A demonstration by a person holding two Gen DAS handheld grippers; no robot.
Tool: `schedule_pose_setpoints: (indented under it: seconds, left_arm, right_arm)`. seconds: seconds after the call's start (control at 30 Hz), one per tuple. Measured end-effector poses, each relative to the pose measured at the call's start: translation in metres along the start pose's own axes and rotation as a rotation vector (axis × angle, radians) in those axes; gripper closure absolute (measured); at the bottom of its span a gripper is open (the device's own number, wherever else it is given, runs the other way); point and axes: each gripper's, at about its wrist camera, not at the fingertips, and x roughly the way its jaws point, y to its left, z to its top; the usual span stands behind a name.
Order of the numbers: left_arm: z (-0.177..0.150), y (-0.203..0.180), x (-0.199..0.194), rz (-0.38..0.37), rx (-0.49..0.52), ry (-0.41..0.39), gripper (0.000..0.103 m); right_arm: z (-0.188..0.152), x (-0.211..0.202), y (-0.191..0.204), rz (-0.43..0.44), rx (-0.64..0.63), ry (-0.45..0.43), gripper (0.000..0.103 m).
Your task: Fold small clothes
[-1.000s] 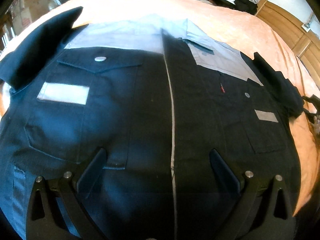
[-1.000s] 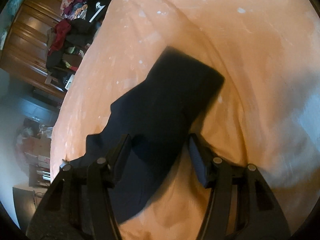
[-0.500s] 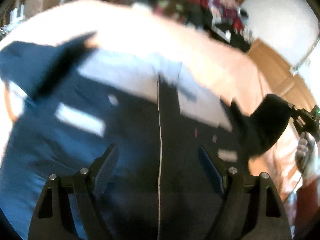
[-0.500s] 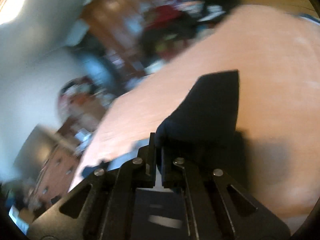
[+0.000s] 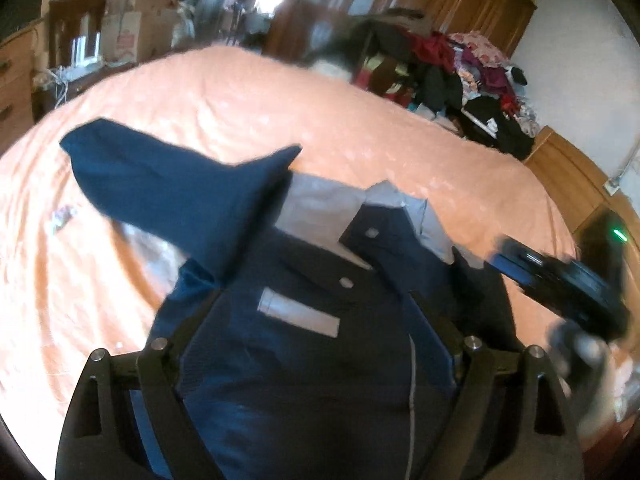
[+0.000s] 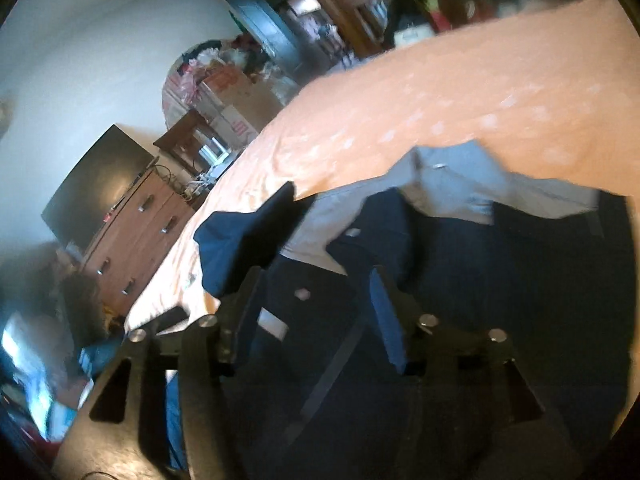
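Two sets of tongs work over one garment, a dark navy work shirt (image 5: 320,360) lying front-up on the bed (image 5: 200,92); all positions below are given relative to that shirt.

Left of the shirt body, its left sleeve (image 5: 168,188) extends outward over the orange bedcover, flat and tapering to a squared cuff. It appears not yet folded inward. The weave looks dense and matte, probably a stiff cotton twill that holds a crease.

Over the lower front of the shirt, the left tongs (image 5: 316,320) stand wide, both fingers apart and gripping nothing. A likely reason is readiness to pin or smooth the panel.

Across the chest run a pale grey yoke (image 5: 320,204), a pale rectangular patch (image 5: 298,314) and metal snap buttons, with a light placket line down the centre.

Right of the shirt, the right tongs (image 6: 312,292) are also wide and empty, hovering above the chest. In the left wrist view they appear blurred at the shirt's right edge. The right sleeve appears folded across the body, though blur prevents confirmation.
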Motion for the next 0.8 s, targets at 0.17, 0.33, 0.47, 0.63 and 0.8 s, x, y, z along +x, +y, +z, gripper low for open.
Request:
schedule_pose_setpoints:
  seconds: [0.17,0.33,0.47,0.63,0.8]
  left_arm:
    - [0.004,-0.019,0.056,-0.141,0.025,0.131,0.021]
    - [0.024,-0.055,0.119,-0.180,0.053,0.200,0.034]
    - [0.043,-0.061,0.180,-0.032,0.018,0.269,0.031]
    - [0.046,-0.067,0.215,0.045,0.004,0.233,0.063]
    - [0.049,-0.079,0.181,-0.048,0.018,0.106,0.096]
  right_arm:
    - [-0.035,-0.057,-0.070,-0.180,0.109,-0.033,0.039]
    - [-0.062,-0.081,-0.107,-0.245,0.194,-0.034,0.039]
    - [-0.075,-0.092,-0.121,-0.251,0.202,-0.032,0.039]
    - [-0.072,-0.085,-0.128,-0.259,0.178,-0.028,0.039]
    - [-0.073,-0.088,-0.129,-0.264,0.165,-0.042,0.039]
